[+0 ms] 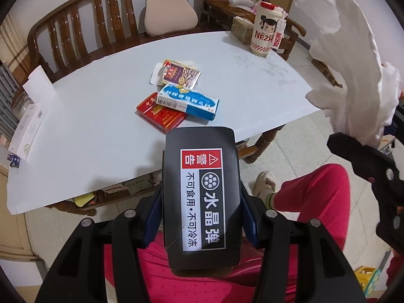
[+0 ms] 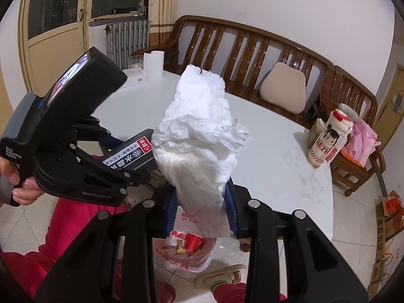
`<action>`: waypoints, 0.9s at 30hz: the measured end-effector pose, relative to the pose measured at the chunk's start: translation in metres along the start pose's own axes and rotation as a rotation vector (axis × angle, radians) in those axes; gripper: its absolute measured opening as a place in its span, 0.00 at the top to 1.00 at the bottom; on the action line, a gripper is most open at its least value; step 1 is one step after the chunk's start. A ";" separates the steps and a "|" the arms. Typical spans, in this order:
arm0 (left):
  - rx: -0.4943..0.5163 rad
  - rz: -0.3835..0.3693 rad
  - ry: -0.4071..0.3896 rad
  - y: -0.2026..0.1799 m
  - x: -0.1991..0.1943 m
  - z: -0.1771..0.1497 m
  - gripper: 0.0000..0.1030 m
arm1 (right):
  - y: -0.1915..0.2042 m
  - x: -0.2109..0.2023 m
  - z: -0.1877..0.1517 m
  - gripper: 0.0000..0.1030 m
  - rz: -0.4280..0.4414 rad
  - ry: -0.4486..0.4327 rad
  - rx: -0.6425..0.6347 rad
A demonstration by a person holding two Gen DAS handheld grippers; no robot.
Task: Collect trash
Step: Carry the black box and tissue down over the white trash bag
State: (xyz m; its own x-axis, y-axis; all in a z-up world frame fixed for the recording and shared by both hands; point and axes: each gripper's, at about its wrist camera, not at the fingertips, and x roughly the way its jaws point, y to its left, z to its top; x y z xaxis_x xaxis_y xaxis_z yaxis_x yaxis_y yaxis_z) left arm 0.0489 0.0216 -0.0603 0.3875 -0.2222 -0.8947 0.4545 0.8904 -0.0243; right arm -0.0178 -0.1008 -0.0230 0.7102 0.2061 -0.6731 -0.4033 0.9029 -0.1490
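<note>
My left gripper is shut on a black box with a white and red warning label, held off the near edge of the white table. It also shows in the right wrist view. My right gripper is shut on a crumpled white tissue, held above a plastic trash bag on the floor with a red cup inside. The tissue also shows in the left wrist view. On the table lie a red box, a blue and white box and a patterned packet.
A Nezha cup and a cardboard box stand at the table's far right. White boxes and a paper roll sit at its left. A wooden bench with a cushion runs behind. The person's red-clad legs are below.
</note>
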 end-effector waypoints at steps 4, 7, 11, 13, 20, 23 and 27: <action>-0.006 -0.035 0.015 -0.005 0.011 -0.007 0.49 | 0.003 0.006 -0.010 0.68 0.015 0.017 0.016; -0.021 -0.045 0.011 -0.006 0.022 -0.012 0.49 | 0.004 0.012 -0.019 0.68 0.015 0.034 0.029; -0.040 -0.050 0.024 -0.009 0.043 -0.018 0.49 | 0.001 0.024 -0.033 0.68 0.027 0.068 0.056; -0.042 -0.049 0.032 -0.010 0.052 -0.021 0.49 | -0.001 0.031 -0.040 0.68 0.023 0.080 0.068; -0.081 -0.067 0.068 -0.006 0.088 -0.033 0.49 | -0.005 0.059 -0.065 0.68 0.019 0.142 0.100; -0.127 -0.075 0.091 0.000 0.109 -0.040 0.49 | -0.007 0.075 -0.074 0.68 0.032 0.172 0.119; -0.153 -0.087 0.144 0.001 0.138 -0.051 0.49 | -0.008 0.099 -0.089 0.68 0.063 0.219 0.157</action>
State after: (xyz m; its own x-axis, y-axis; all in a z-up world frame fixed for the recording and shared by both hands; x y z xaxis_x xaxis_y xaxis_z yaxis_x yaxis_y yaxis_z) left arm 0.0618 0.0123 -0.2062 0.2283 -0.2516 -0.9405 0.3501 0.9226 -0.1618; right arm 0.0047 -0.1214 -0.1534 0.5382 0.1925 -0.8205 -0.3360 0.9419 0.0005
